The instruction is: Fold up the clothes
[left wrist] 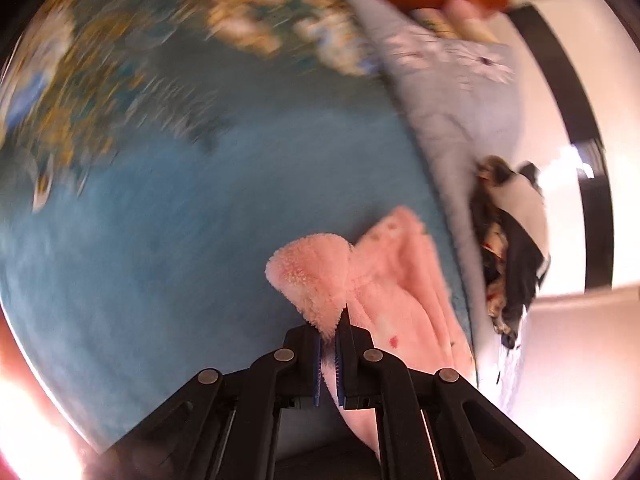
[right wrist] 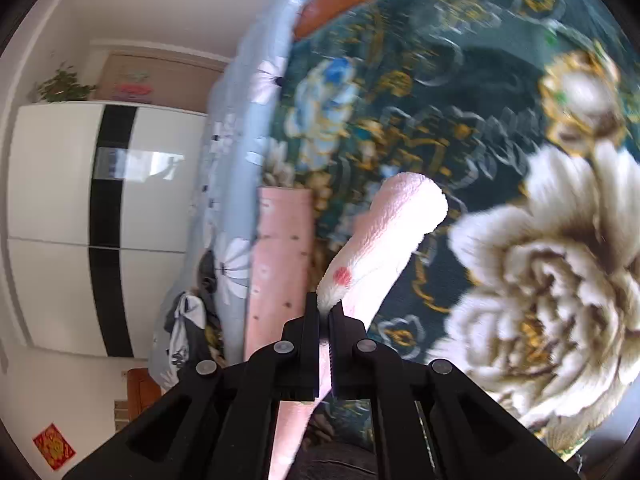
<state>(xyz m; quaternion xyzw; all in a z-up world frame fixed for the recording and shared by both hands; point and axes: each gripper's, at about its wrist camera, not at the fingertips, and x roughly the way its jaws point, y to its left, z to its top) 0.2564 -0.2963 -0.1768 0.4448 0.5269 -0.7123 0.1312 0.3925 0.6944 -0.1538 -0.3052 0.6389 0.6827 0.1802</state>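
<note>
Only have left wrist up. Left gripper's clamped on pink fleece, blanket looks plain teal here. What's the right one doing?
Observer: The right gripper is also shut on the pink fleece garment, pinching a rolled fluffy edge with a red spot near the fingertips.
Operator: Same garment as the left gripper?
Observer: Looks like the same fabric, but no view shows it joined up. A flat pink strip lies left of that roll, along the blanket edge.
Operator: What's under the right side?
Observer: Not plain teal: the blanket there is dark green with a big cream flower right of the roll.
</note>
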